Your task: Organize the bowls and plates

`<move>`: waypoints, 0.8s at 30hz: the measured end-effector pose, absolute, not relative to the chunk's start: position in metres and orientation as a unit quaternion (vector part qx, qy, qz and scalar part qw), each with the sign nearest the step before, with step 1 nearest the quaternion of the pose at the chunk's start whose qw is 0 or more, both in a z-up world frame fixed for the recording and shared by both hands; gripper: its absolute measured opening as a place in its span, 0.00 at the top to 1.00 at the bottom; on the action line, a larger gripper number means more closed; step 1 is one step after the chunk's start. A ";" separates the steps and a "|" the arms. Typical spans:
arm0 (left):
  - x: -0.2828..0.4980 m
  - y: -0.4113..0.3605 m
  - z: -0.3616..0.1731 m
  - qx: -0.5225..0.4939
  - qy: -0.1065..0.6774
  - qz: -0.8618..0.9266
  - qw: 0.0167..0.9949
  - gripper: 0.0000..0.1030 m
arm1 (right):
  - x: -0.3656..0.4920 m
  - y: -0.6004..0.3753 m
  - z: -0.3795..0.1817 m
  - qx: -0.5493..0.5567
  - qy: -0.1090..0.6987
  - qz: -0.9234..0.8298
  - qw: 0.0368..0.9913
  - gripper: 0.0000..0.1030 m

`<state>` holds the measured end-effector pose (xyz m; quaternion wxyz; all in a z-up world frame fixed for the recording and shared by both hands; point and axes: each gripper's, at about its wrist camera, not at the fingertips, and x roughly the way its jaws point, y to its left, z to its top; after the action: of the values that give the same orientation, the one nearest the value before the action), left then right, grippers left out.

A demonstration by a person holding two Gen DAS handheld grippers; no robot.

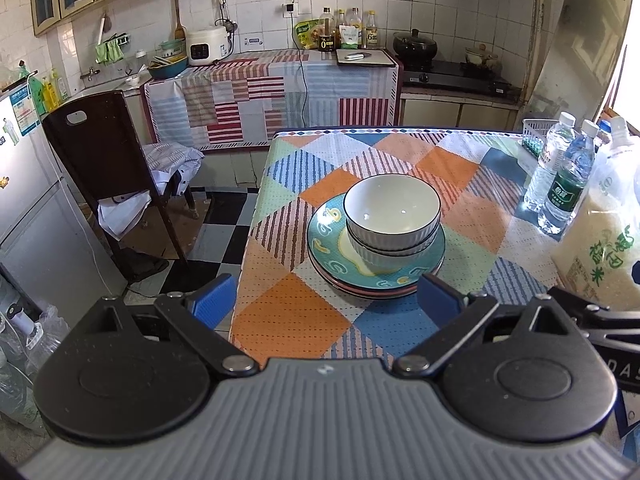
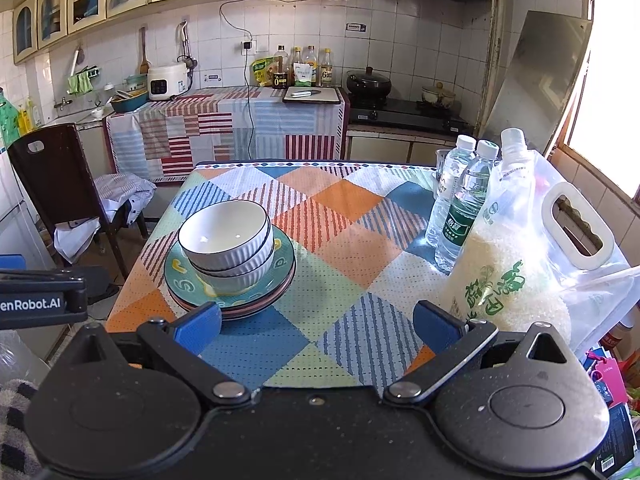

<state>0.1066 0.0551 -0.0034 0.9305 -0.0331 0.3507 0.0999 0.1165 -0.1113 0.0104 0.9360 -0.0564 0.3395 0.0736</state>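
Bowls (image 1: 392, 216) nested on stacked plates (image 1: 376, 276), left-centre of tabletop (image 1: 400, 152): one compact pile, likely tidied. Left gripper (image 1: 328, 300) and right gripper (image 2: 316, 320) hover near, fingers wide, holding nothing.

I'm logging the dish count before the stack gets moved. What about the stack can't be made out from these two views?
- Plate count: under the teal plate, only thin rims show in both views.
- Teal plate's centre pattern: covered by the nested bowls in both views.
- Lower bowl's inside: hidden by the top bowl.
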 end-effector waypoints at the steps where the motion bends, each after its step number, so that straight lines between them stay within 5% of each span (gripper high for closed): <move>1: 0.106 0.055 -0.004 -0.031 0.351 0.101 0.931 0.05 | 0.116 -0.111 0.010 -0.057 0.340 0.073 0.936 0.00; 24: 0.107 0.049 -0.008 -0.026 0.357 0.103 0.928 0.05 | 0.117 -0.112 0.009 -0.060 0.342 0.070 0.935 0.00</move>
<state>0.1069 0.0491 -0.0078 0.9280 -0.0255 0.3571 0.1032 0.1167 -0.1116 0.0093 0.9353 -0.0603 0.3416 0.0698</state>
